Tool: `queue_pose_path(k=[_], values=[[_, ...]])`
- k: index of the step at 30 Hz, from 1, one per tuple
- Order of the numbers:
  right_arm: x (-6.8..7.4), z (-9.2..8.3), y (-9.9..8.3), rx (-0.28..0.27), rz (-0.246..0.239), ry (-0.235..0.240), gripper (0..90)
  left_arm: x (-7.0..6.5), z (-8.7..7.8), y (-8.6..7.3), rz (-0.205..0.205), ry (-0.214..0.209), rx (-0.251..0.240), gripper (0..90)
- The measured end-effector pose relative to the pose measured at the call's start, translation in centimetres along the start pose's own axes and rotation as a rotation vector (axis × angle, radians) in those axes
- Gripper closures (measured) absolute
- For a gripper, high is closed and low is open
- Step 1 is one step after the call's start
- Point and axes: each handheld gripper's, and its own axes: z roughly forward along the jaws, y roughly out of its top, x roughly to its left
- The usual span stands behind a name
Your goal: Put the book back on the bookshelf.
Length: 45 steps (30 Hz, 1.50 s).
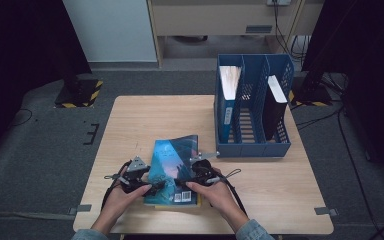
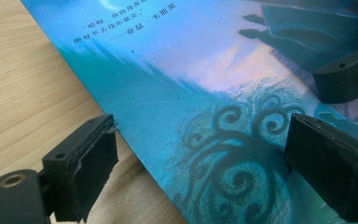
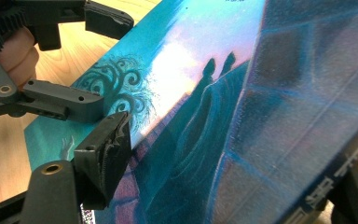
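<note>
The book (image 1: pixel 172 170) lies flat near the surface's (image 1: pixel 280 200) front edge, long axis running front to back, between your 2 grippers. Your left gripper (image 1: pixel 147 187) stands apart across its left edge, 1 jaw over the cover. Your right gripper (image 1: pixel 185 182) seems to straddle the lifted right edge, jaws apart; its far jaw is cut off, so a clamp can't be confirmed.

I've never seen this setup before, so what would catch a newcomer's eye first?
The teal book lying on the near part of the wooden table, with the left gripper and right gripper meeting over its near end. Behind it to the right stands a blue file rack with books upright in its slots.
</note>
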Motion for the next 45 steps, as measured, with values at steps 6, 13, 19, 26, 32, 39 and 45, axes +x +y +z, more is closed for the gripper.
queue_pose_path(k=[6,13,19,26,32,39,45], values=[[-0.1,0.0,-0.2,-0.013,0.001,0.005,27.1,0.5,0.3,0.1,-0.02,-0.018,0.015,5.6],[-0.1,0.0,-0.3,-0.016,-0.007,0.005,27.5,1.1,0.7,0.2,-0.045,-0.069,0.036,4.1],[-0.2,-0.1,-0.1,-0.007,-0.009,0.013,27.2,1.7,0.9,0.4,-0.064,-0.11,0.067,3.6],[-0.3,-0.1,0.1,0.011,-0.018,0.027,26.3,2.0,1.0,0.9,-0.073,-0.132,0.11,4.4],[-0.6,-0.3,0.6,0.042,-0.013,0.043,30.8,2.5,0.3,1.4,-0.081,-0.112,0.128,18.2],[-0.4,-0.4,1.3,0.068,-0.03,0.042,34.4,3.1,-0.5,2.1,-0.092,-0.084,0.143,40.1],[0.3,-0.9,2.2,0.062,-0.071,0.045,39.7,3.4,-0.8,2.6,-0.075,-0.064,0.163,54.8]])
